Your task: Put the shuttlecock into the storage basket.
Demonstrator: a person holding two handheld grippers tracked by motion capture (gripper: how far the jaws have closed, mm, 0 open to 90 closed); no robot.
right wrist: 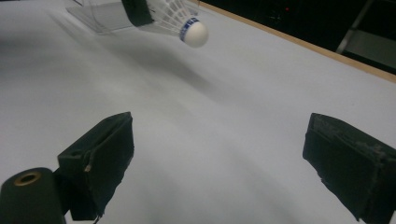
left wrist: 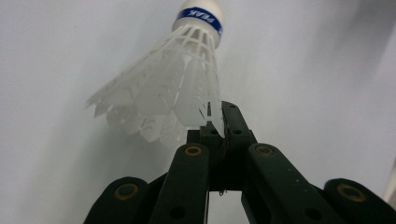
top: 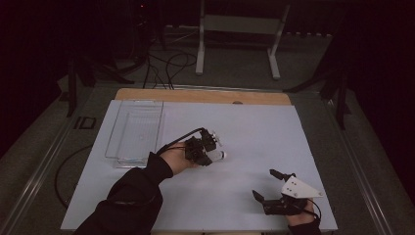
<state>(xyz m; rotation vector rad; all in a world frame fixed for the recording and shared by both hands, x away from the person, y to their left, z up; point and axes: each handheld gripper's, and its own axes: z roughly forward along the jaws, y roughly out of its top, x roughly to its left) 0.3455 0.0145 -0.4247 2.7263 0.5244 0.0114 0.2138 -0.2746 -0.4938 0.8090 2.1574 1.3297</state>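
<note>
High view: left gripper [top: 208, 147] raised over the middle of the white table [top: 244, 196], jaws pressed together on the skirt of a shuttlecock [top: 218, 155], cork end pointing toward the right side of the table. Clear tray [top: 135, 131] lying empty at the far left, near the gripper but apart from it; judged the likely place for the shuttlecock, so carry to be kept level and unhurried. Right gripper [top: 266, 183] resting near the front right corner, jaws spread wide, nothing between them; best left where it is, well apart from the carry. Left gripper view: shuttlecock [left wrist: 173, 88] pinched only at the edge of its thin plastic skirt, by the very tips of the shut jaws, white cork with a blue band pointing away and up. Grip judged shallow; risk of the skirt bending or slipping out on any sharp turn of the wrist. No squeezing harder, no swinging; lower until the skirt is just above the tray floor before release. Right gripper view: both black jaws wide apart over bare table, shuttlecock [right wrist: 184, 21] hanging clear of the surface at upper left, its shadow below, a corner of the tray [right wrist: 100, 18] just behind it.
</note>
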